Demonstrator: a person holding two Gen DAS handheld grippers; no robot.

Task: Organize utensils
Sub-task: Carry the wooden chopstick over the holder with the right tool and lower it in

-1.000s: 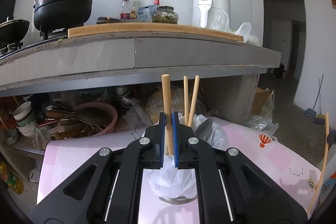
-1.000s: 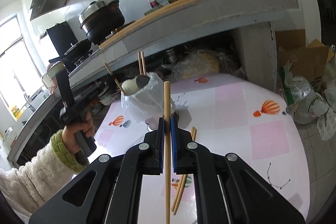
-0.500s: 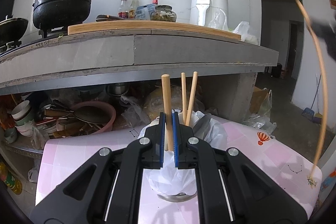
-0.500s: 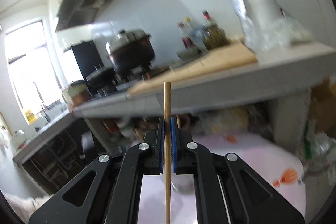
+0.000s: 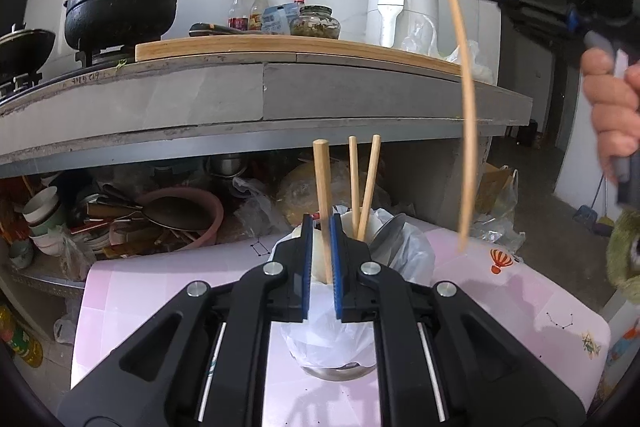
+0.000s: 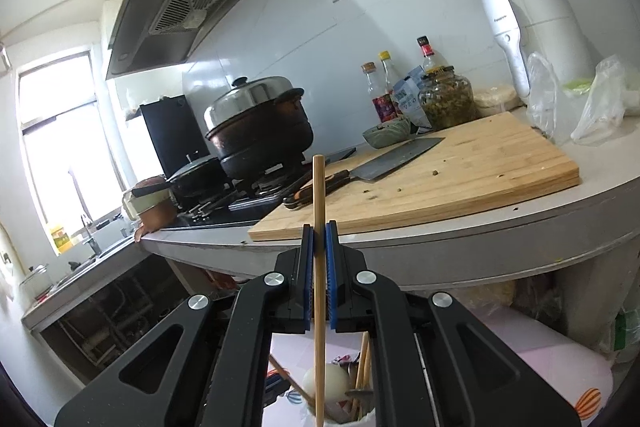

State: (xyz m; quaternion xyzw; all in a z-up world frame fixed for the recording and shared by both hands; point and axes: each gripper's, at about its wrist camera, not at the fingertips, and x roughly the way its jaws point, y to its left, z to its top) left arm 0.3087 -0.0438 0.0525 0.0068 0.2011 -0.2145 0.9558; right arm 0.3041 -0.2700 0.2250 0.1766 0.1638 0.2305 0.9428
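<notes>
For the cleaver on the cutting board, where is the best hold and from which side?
Grip the cleaver by its dark wooden handle, coming from the counter's front edge. It lies flat on the cutting board, handle pointing towards the stove; the blade is thin and flush with the board.

Wrist views — both facing counter (image 5: pixel 200 95)

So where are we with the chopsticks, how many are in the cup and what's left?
Done: two chopsticks stand in the bag-lined cup. In hand: the left gripper is opening around a third chopstick already in the cup; the right gripper grips a fourth above it. Left: drop that one in.
</notes>
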